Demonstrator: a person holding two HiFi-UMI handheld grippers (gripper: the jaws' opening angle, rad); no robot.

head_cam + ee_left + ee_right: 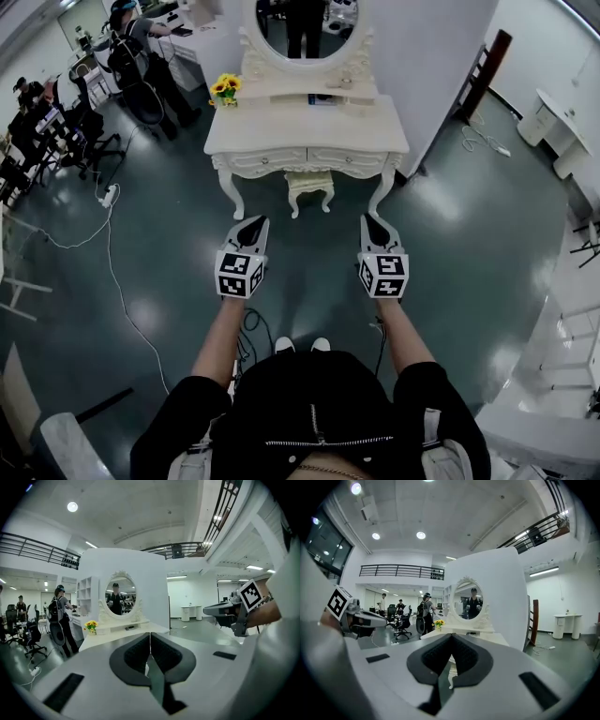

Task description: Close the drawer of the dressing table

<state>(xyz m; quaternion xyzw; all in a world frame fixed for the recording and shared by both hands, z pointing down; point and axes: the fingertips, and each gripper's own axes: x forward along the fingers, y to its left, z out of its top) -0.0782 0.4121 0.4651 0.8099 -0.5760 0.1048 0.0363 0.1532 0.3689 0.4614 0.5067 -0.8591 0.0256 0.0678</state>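
L gripper & R gripper clenched, empty, well short of dressing table: approach square-on, press drawer front w/ closed tips, level.

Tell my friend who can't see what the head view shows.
A person points two shut, empty claws, the left claw and the right claw, at a white dressing table, not touching it. The table has an oval mirror, yellow flowers at its left and a stool beneath.
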